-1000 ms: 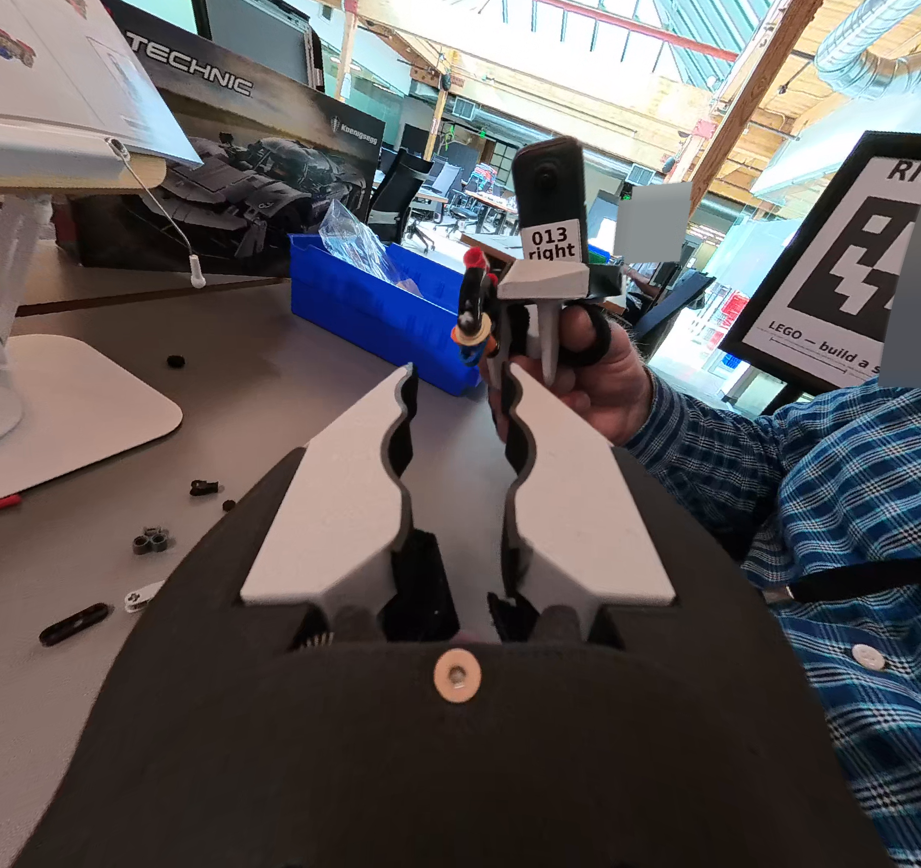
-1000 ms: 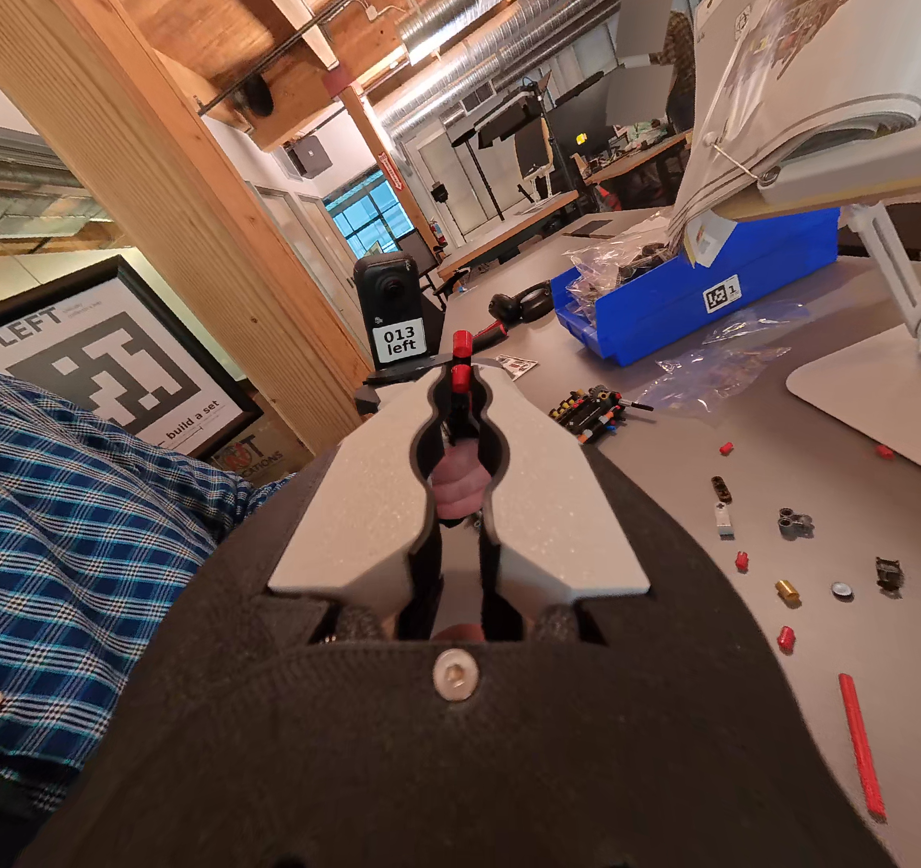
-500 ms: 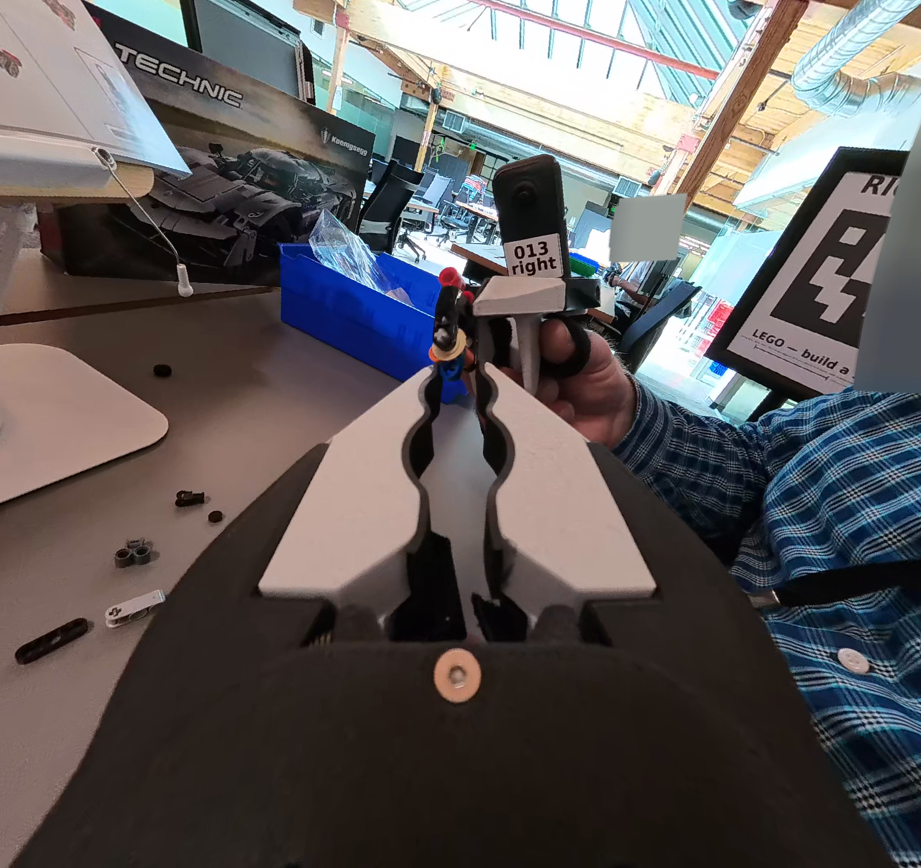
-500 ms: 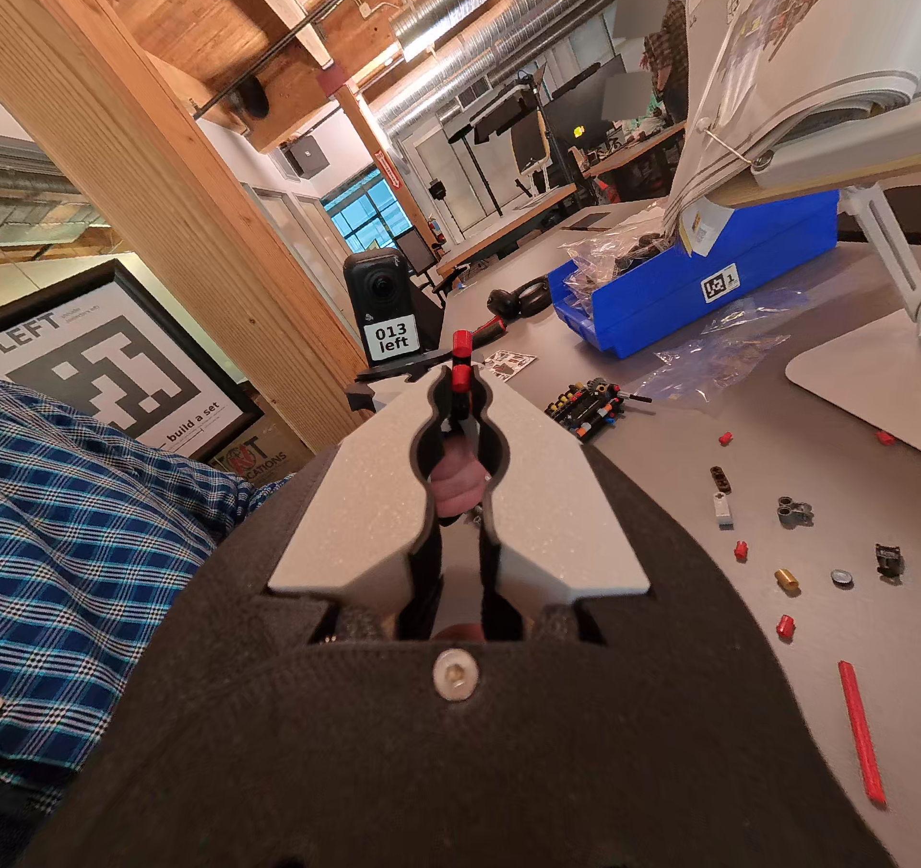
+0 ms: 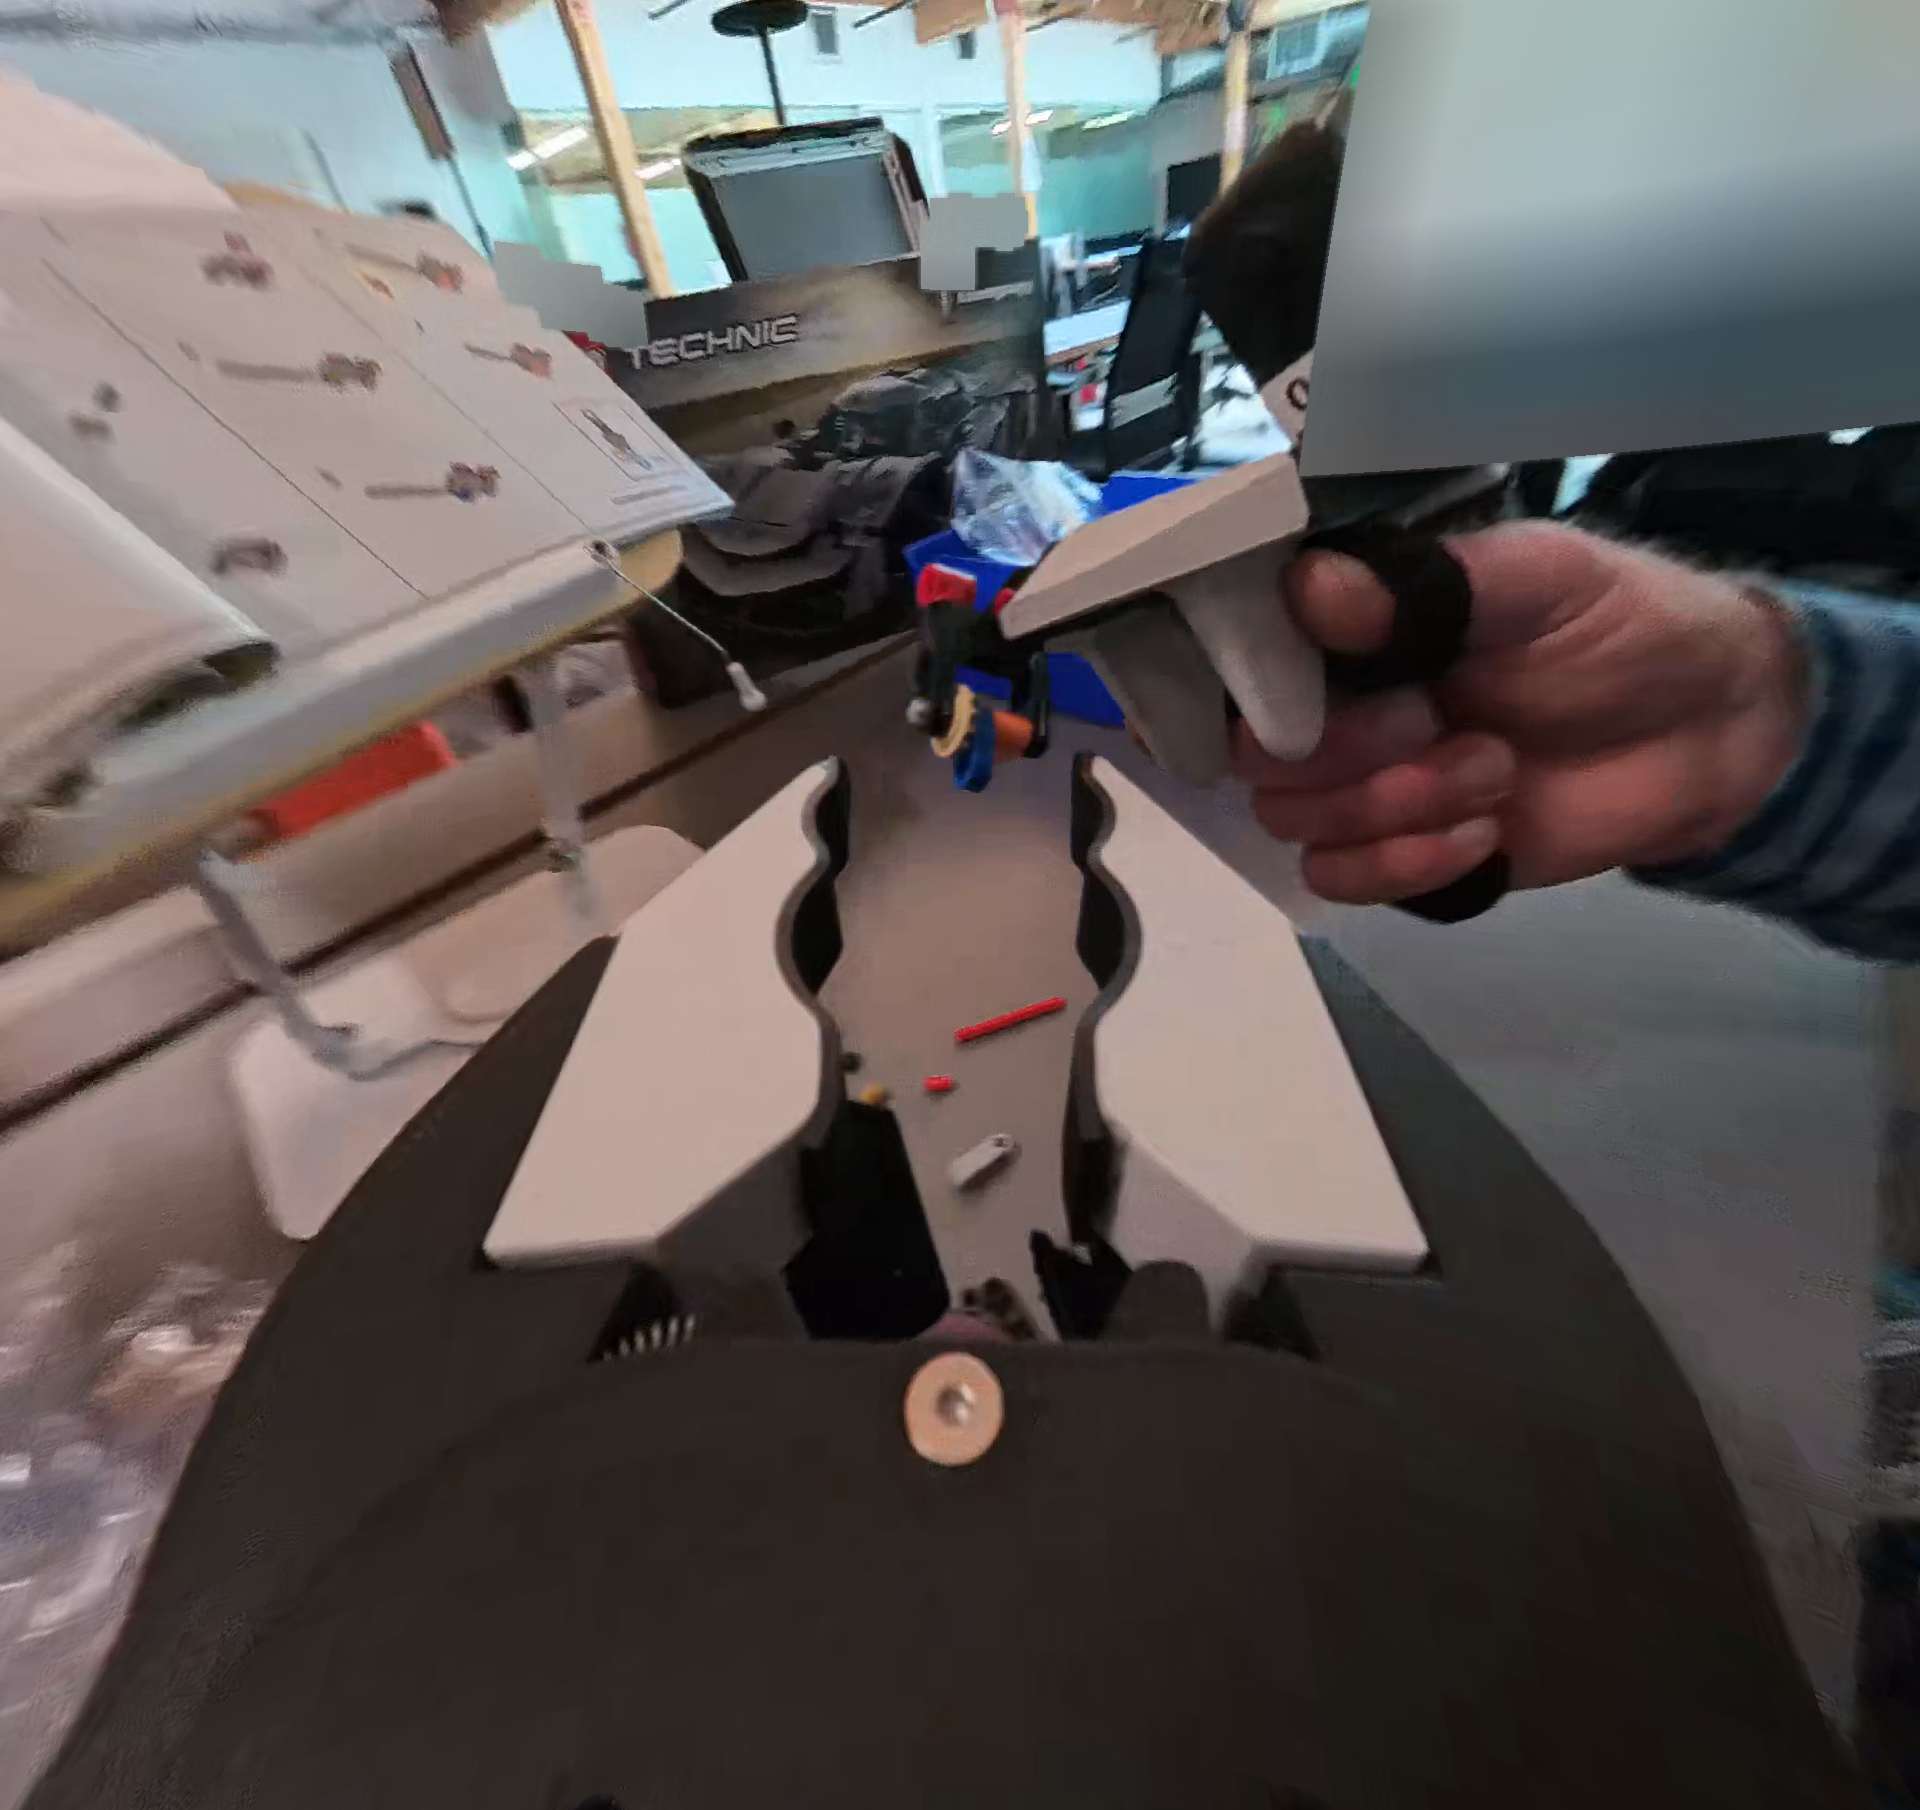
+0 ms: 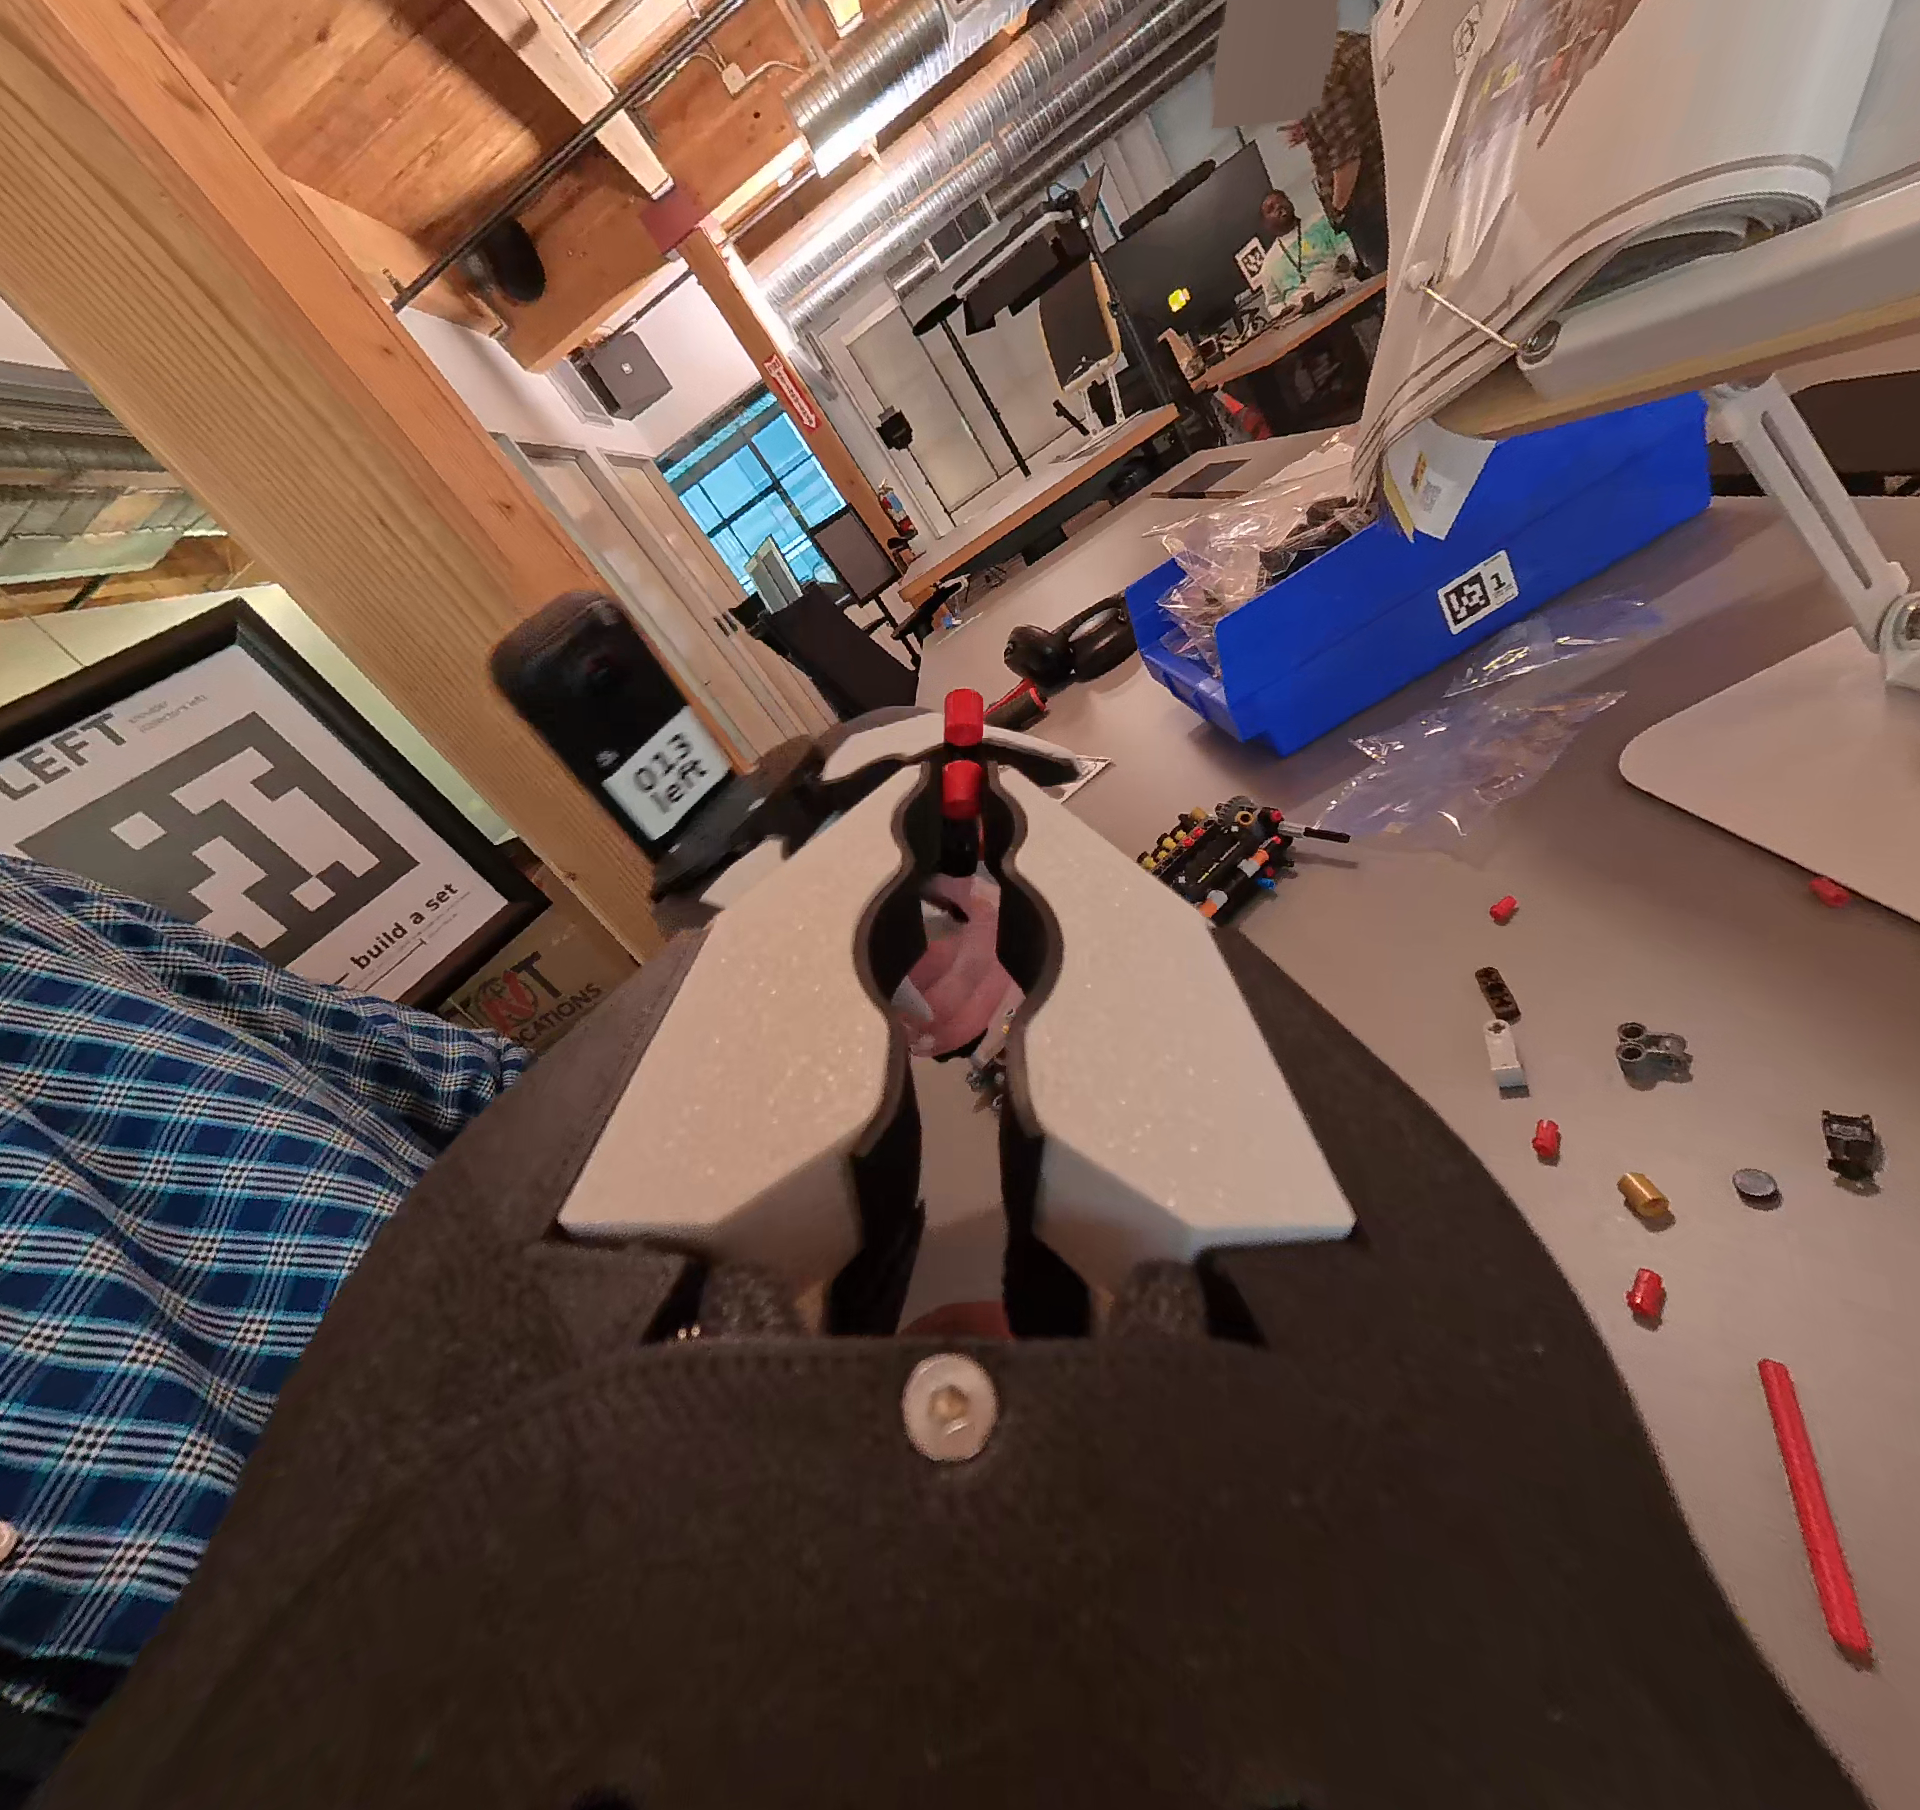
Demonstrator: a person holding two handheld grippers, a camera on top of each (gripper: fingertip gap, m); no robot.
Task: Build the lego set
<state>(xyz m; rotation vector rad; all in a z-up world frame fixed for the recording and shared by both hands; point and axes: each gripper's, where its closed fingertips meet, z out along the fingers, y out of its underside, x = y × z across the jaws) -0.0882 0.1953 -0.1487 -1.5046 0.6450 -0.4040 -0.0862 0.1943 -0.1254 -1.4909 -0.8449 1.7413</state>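
My right tool [image 6: 961,784] is clamping down on a small lego assembly [image 6: 958,804], a black piece with red pins sticking out past the tips, and I'm holding it up in the air above the bench [image 6: 1351,929]. From the left side you can see that same assembly [image 5: 971,690] has tan, blue and orange bits hanging underneath, with my hand [image 5: 1507,721] gripping the right tool's handle.

My left tool [image 5: 956,794] is sitting wide apart with nothing in it, pointing at the assembly from just below, not touching it.

Loose parts are lying scattered on the bench: a long red axle [image 6: 1813,1511], a few red pins [image 6: 1645,1291], a gold pin [image 6: 1644,1195] and a light grey piece [image 6: 1504,1056]. A bigger black sub-build [image 6: 1221,848] is sitting farther back, near the blue bin [image 6: 1434,607] stuffed with plastic bags. The instruction booklet [image 5: 343,430] is propped open on a stand, pretty blurry in the left view.
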